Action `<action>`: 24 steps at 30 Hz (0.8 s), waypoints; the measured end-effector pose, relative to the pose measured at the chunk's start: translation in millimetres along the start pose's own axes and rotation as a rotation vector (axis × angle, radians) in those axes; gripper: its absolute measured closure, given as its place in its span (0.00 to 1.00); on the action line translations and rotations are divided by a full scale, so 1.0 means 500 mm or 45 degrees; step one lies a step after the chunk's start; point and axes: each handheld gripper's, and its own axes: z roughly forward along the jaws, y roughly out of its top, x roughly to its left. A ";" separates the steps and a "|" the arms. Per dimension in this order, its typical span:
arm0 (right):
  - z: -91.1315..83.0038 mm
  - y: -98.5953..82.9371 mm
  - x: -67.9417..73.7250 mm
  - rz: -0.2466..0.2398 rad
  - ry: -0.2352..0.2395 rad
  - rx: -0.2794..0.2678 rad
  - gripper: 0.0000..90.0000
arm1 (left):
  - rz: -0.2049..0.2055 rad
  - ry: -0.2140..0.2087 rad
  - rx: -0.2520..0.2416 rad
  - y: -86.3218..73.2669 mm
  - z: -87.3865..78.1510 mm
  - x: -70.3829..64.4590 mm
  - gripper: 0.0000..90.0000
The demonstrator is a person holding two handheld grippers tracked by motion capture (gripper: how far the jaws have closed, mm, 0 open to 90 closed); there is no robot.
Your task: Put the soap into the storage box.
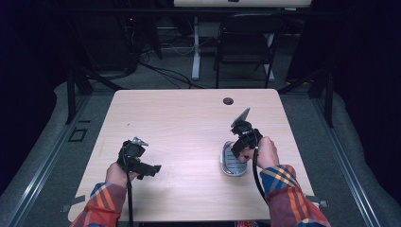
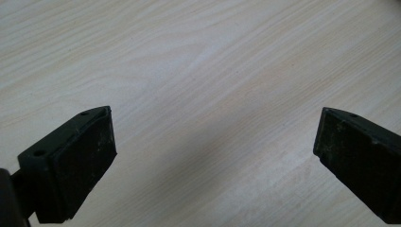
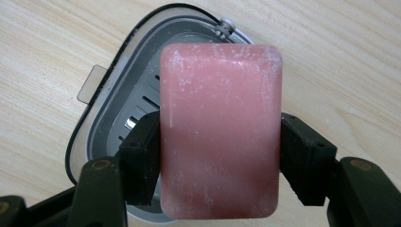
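My left hand-held gripper (image 2: 215,142) hangs over bare table (image 1: 189,127), jaws wide apart, empty. My right hand-held gripper (image 3: 220,156) clamps a pink soap bar (image 3: 220,127) by its sides, directly above the grey slotted soap dish (image 3: 123,94).

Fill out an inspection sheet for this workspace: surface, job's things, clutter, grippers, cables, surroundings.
Surface: light wood-grain table, with a round cable hole near the far edge.
Job's things: pink soap bar, dusted with white marks, held above a grey slotted soap dish that lies flat on the table.
Clutter: nothing seen.
Grippers: right gripper clamps the soap bar by its two long sides, over the dish; left gripper is open and empty above bare table.
Cables: one black cable trails from the right gripper along the sleeve, another from the left.
Surroundings: grey floor, black folding chair and a white table leg beyond the table.
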 end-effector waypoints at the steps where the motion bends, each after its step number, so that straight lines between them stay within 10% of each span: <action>1: 0.001 0.000 0.002 0.002 0.000 0.000 0.42 | 0.000 -0.002 0.000 0.000 0.000 0.000 0.00; 24: 0.012 0.001 0.000 0.111 0.055 0.039 0.42 | 0.011 -0.003 0.003 0.001 0.000 -0.001 0.00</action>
